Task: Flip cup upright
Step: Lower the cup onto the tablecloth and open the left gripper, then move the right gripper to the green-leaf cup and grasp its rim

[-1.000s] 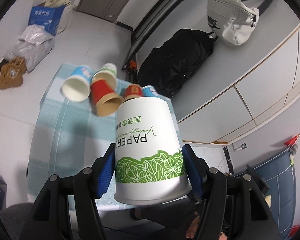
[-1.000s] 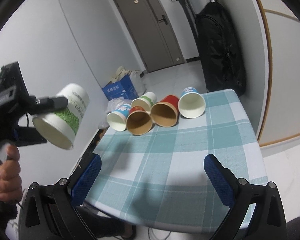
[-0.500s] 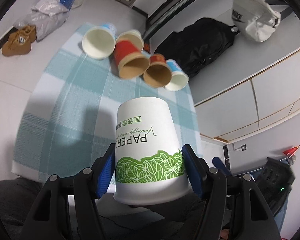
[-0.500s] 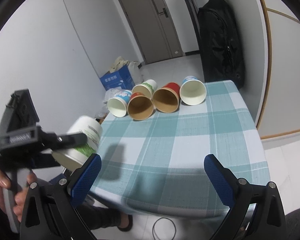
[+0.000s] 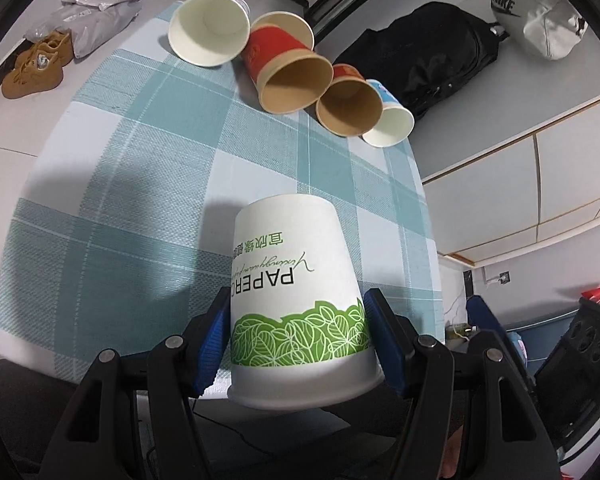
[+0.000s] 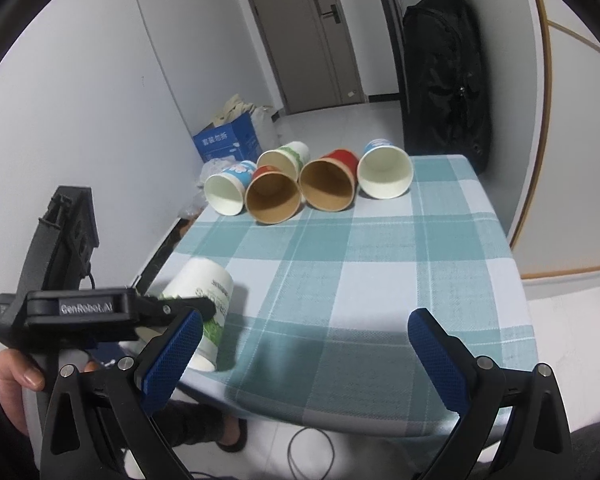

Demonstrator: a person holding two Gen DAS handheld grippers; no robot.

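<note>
My left gripper is shut on a white paper cup with green leaves. The cup's closed base points forward and down toward the checked tablecloth, its open rim toward the camera. In the right wrist view the same cup is tilted at the table's near left corner, held by the left gripper. My right gripper is open and empty above the table's near edge.
Several paper cups lie on their sides in a row at the table's far end: white and blue ones, red ones with brown insides. A black bag hangs at the wall. A blue box sits on the floor.
My left gripper has brought the leaf cup down from mid-air to just over the near left corner of the table. The right gripper has barely moved.
</note>
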